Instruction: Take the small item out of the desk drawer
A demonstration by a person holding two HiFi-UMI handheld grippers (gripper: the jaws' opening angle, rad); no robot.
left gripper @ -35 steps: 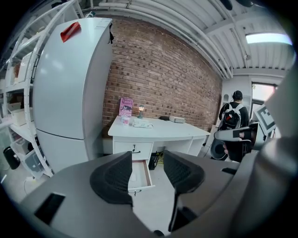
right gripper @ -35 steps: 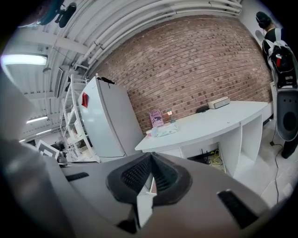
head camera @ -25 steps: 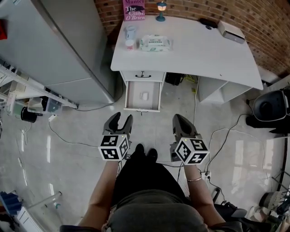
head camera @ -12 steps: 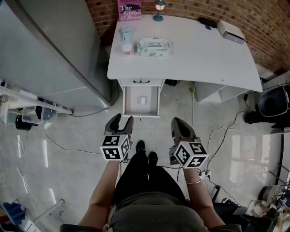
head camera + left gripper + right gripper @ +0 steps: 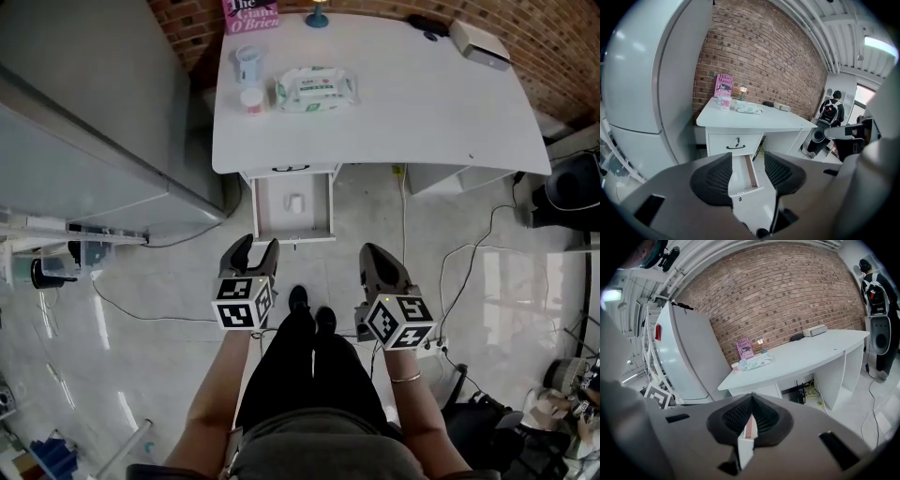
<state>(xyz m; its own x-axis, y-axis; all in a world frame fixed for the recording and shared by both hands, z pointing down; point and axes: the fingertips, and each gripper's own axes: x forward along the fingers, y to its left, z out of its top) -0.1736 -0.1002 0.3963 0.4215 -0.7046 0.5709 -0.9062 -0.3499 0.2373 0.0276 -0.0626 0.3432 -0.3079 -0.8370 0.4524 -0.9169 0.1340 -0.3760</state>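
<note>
**Obs 1:** You're standing on glossy pale floor tiles (image 5: 141, 281), facing a white counter (image 5: 422, 112) that is sitting against a brick wall (image 5: 562, 47). A grey fridge (image 5: 84, 112) is filling the left side.

**Obs 2:** The lower drawer (image 5: 257, 208) is hanging open under the counter's left end. The small item (image 5: 295, 202), white, is lying on the drawer floor about midway, touching neither side wall.

**Obs 1:** Against a second ago, you're closing in. The counter is sitting higher in the head view, and the pink book (image 5: 251, 11) is now getting cut off by the top edge. The drawer is still open, with the item in the same spot.

**Obs 2:** Your left gripper (image 5: 255, 246) is holding its jaws wide apart as before, with nothing between them. Its own view is framing the drawer through the gap. Your right gripper (image 5: 373, 253) is keeping its jaws together, showing only a thin slit and gripping nothing. Both are hanging well short of the drawer.

**Obs 1:** On the counter, a cup (image 5: 247, 64) is standing with a small jar (image 5: 251, 98) just nearer you and a wipes pack (image 5: 317, 86) beside them. A little lamp (image 5: 318, 14) is standing at the back, and a white box (image 5: 479, 42) is sitting at the far right corner.

**Obs 2:** In the way, the counter's edge is overhanging the drawer's back part, and the shut upper drawer (image 5: 292, 169) is sitting right above it. Cables (image 5: 469, 262) are trailing over the floor to the right of your right gripper.
</note>
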